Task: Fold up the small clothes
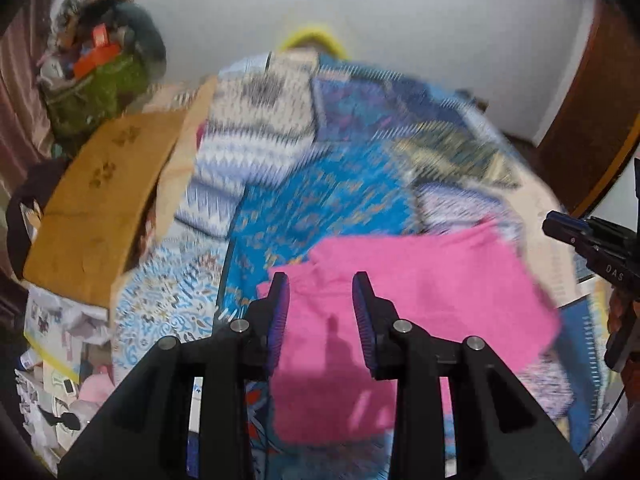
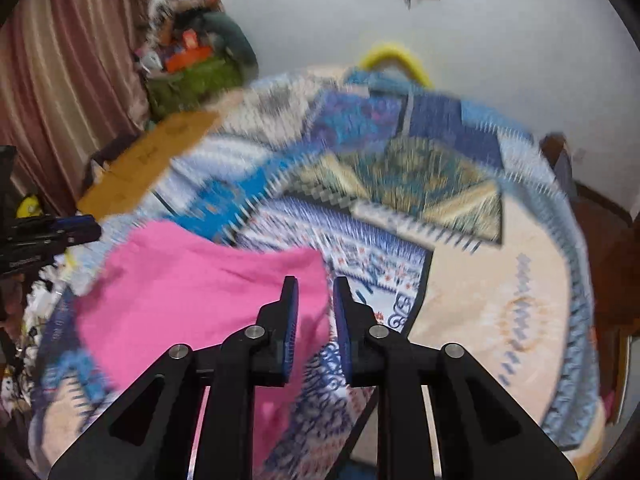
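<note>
At the far left of the left wrist view a brown curtain (image 1: 18,92) hangs, and in front of it stands a green bag (image 1: 98,88) filled with mixed things. A little lower there is a cardboard box (image 1: 102,204) with open flaps, beside the edge of the bed. The bed is covered with a patchwork bedspread (image 1: 320,184) in blue, white and beige patterns; the picture is blurred, so the patterns are not sharp. The pink garment (image 1: 420,292) lies flat on this bedspread, near the front edge, already folded to a roughly rectangular shape. The left gripper (image 1: 321,280) is above the left part of the garment; its jaws stand a moderate gap apart with nothing pinched between them, and the pink cloth is seen below through the gap. At the right edge of this view the right gripper (image 1: 560,226) comes in, with a hand (image 1: 620,312) behind it. In the right wrist view the right gripper (image 2: 315,284) is over the right edge of the pink garment (image 2: 192,288); its jaws are narrow but apart, and no cloth is between the pads. Behind the bed a yellow curved thing (image 2: 396,58) stands against the white wall (image 2: 500,40).
</note>
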